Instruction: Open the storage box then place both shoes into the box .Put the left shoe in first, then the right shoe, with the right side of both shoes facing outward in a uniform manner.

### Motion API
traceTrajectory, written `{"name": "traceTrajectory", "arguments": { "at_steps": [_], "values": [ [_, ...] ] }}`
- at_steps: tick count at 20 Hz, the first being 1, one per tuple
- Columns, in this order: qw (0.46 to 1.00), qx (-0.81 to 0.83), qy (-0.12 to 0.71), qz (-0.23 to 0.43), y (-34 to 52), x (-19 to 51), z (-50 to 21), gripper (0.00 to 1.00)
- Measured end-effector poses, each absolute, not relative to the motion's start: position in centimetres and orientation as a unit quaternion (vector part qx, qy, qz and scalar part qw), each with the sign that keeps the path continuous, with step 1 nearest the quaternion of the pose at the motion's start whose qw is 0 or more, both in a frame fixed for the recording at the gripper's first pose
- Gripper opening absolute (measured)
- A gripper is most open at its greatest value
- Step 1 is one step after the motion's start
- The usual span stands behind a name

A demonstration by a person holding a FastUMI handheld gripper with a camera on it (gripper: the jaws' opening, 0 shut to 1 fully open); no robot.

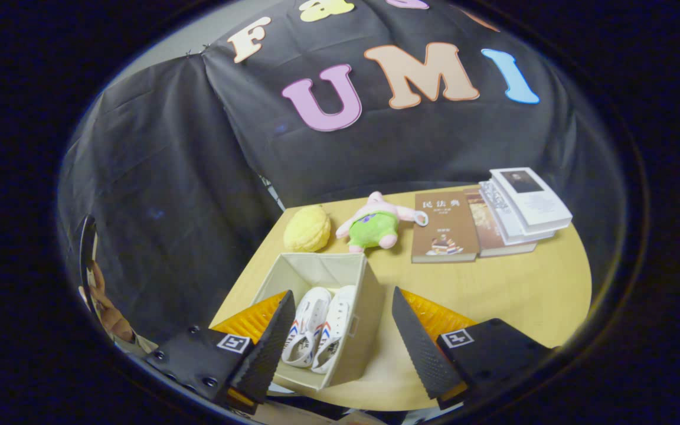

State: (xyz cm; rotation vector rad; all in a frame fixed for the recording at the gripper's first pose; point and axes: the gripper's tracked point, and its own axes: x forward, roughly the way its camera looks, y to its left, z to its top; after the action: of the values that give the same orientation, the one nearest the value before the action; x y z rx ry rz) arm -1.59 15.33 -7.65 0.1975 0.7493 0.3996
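a: where's the storage box [340,283]?

b: on the wooden table [511,289], near its front edge, lying between the two fingers of the gripper [340,342] as the gripper view has it. it's a pale beige fabric box, open at the top, with soft flat walls and a small slot handle on its right wall.

a: and the shoes?

b: both in the box, side by side and touching. the left shoe [304,324] and the right shoe [335,327] are white lace-up sneakers with red and blue stripes on the sides, toes pointing towards the box's far wall, openings nearest the gripper.

a: what are the jaws doing?

b: spread wide apart, gripping nothing. one finger overlaps the box's left wall in the view, the other stands off to the right of it above bare table.

a: anything else?

b: beyond the box, a yellow plush ball [307,230] and a pink and green plush toy [375,224], then a row of books [481,221] leaning on one another. a person's hand [107,307] shows at the far left.
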Motion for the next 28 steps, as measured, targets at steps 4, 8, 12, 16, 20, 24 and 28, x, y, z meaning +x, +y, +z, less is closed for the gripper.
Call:
{"name": "traceTrajectory", "arguments": {
  "at_steps": [4,8,12,16,20,24,28],
  "values": [
    [0.93,0.084,0.306,0.187,11.6,-1.7,-4.4,1.0],
    [0.962,0.043,0.223,0.155,6.7,-1.0,-1.2,1.0],
    [0.982,0.018,0.152,0.113,1.9,-0.4,1.3,1.0],
    [0.99,0.007,0.114,0.083,-1.4,-0.4,2.4,1.0],
    [0.991,0.02,0.108,0.071,-3.3,-0.2,2.4,1.0],
    [0.993,0.008,0.093,0.071,-3.8,0.1,3.2,1.0],
    [0.994,-0.002,0.077,0.077,-3.2,0.1,4.0,1.0]
  ]
}}
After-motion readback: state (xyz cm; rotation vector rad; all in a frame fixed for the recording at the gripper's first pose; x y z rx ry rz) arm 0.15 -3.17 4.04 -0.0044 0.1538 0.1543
